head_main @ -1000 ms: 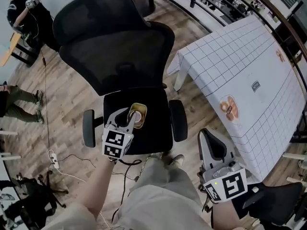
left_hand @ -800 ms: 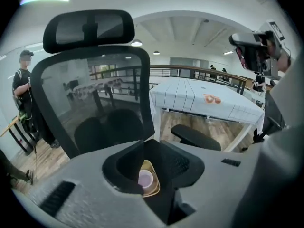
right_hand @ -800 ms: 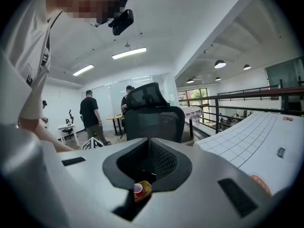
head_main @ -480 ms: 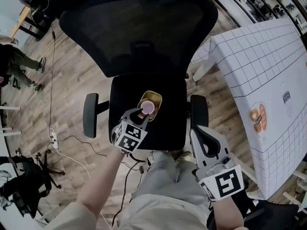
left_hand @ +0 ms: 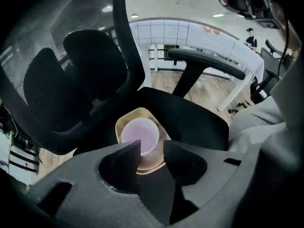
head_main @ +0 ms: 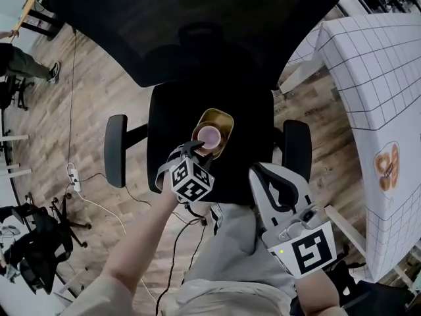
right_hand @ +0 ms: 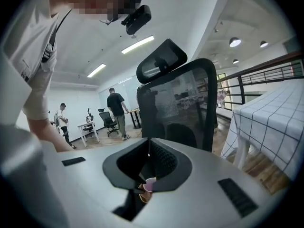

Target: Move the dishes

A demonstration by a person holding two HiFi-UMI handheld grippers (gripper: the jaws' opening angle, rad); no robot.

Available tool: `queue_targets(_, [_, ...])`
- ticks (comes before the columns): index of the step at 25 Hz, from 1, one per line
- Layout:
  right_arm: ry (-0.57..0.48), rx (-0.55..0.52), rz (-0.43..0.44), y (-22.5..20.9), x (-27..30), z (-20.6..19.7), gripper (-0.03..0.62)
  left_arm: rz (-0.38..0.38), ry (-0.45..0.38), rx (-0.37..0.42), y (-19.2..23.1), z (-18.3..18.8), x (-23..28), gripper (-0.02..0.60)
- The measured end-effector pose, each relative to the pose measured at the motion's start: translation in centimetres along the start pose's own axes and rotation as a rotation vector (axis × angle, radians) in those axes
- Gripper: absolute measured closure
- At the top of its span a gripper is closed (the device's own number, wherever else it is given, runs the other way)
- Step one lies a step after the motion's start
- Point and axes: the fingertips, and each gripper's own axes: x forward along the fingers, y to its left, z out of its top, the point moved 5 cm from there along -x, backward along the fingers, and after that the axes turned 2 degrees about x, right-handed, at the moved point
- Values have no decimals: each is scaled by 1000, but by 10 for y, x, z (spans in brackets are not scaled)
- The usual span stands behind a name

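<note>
Your left gripper hangs over the front part of the office chair seat and points steeply down at it. Its jaws have just been opening, and now they stand released, clearly apart. In the left gripper view the near rim of the pink cup shows in the gap between the two tips, but the pads do not press on it.

The pink cup stands upright inside the beige dish. The dish has rounded corners and lies flat near the middle of the seat, a little toward the backrest. Both dishes rest on the seat, and no gripper holds them.

Your right gripper is at the front right corner of the seat, above your leg. Its jaws are clenched together with nothing between them.

The table with the checked cloth stands to the right of the seat, well apart from it.
</note>
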Motion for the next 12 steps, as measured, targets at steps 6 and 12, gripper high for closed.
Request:
queue_targets(6, [41, 23, 0, -8, 12, -22, 568, 49, 90, 174, 2, -9, 21, 463])
queue_targets(12, [-3, 96, 25, -10, 4, -18, 568, 40, 101, 244, -2, -6, 27, 548])
